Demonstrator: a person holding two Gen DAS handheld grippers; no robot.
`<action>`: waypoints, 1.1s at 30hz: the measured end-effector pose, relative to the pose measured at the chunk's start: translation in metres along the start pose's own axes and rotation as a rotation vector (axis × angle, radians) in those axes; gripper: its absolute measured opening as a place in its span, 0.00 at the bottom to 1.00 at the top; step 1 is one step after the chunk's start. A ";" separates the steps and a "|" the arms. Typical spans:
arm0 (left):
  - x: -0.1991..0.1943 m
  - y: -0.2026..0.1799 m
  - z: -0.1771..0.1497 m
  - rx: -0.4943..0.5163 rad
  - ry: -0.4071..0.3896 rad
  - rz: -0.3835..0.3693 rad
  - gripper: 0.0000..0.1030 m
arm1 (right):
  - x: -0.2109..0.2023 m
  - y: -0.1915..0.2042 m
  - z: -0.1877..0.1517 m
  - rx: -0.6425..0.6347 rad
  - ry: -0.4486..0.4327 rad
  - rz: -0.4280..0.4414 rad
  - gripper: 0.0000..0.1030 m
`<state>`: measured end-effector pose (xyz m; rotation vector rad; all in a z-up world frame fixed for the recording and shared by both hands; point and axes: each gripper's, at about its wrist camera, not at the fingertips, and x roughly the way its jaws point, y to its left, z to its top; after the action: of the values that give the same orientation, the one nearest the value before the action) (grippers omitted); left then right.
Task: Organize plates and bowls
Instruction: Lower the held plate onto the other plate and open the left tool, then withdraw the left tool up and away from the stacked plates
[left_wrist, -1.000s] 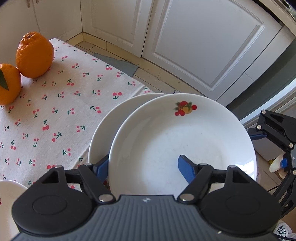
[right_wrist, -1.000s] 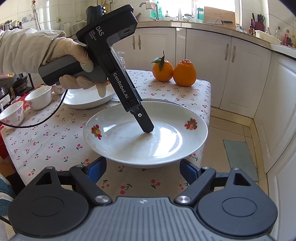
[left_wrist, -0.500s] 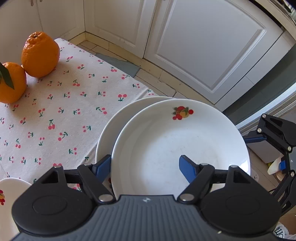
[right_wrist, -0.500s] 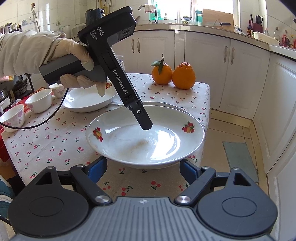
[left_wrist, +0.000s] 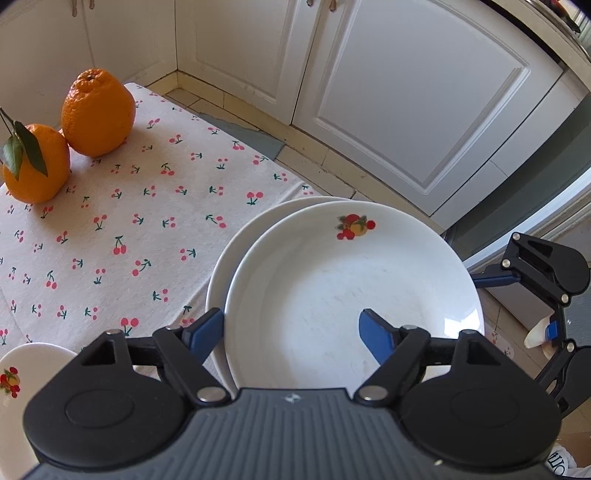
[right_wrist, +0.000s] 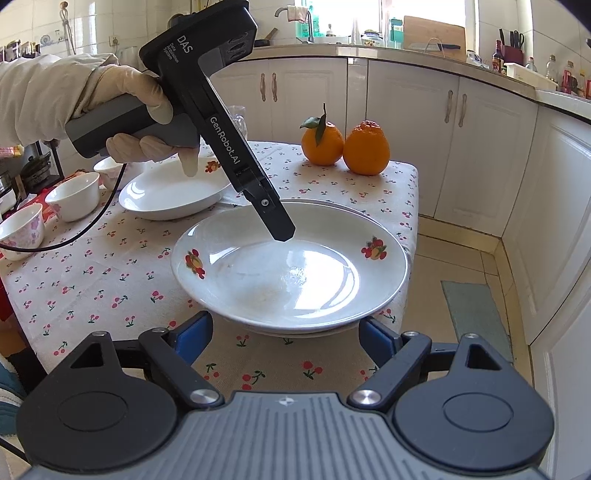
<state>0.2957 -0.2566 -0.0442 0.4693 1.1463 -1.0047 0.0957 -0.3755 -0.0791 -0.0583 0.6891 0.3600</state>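
Three plates are visible: a top plate (right_wrist: 291, 273) nested on a lower plate (left_wrist: 221, 273) at the near corner of the table, and a third plate (right_wrist: 170, 195) farther back. Three bowls appear in the right wrist view: a plain white bowl (right_wrist: 74, 195), a second white bowl (right_wrist: 105, 170) behind it, and a pink-flowered bowl (right_wrist: 22, 230). Two oranges (right_wrist: 345, 146) stand touching on the cherry-print tablecloth (left_wrist: 110, 221).

A gloved hand (right_wrist: 144, 114) tilts the left gripper (left_wrist: 291, 328) steeply down over the top plate; its jaws are opening, straddling the plate's near rim, with neither blue pad pressing it. The right gripper (right_wrist: 284, 334) is held low before the stack, jaws apart and gripping nothing.

The top plate is white, shallow and glossy, with fruit decals on its rim and faint smears in its well.
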 end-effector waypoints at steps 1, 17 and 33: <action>-0.001 0.000 0.000 -0.001 -0.001 0.001 0.78 | 0.001 0.001 0.000 0.000 0.002 0.000 0.87; -0.029 -0.005 -0.026 -0.069 -0.117 0.072 0.83 | -0.018 0.034 -0.001 -0.011 -0.022 -0.015 0.96; -0.092 -0.052 -0.139 -0.211 -0.419 0.534 0.93 | -0.046 0.074 0.014 -0.001 -0.076 -0.085 1.00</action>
<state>0.1723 -0.1402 -0.0050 0.3464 0.6839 -0.4761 0.0460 -0.3174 -0.0342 -0.0747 0.6090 0.2795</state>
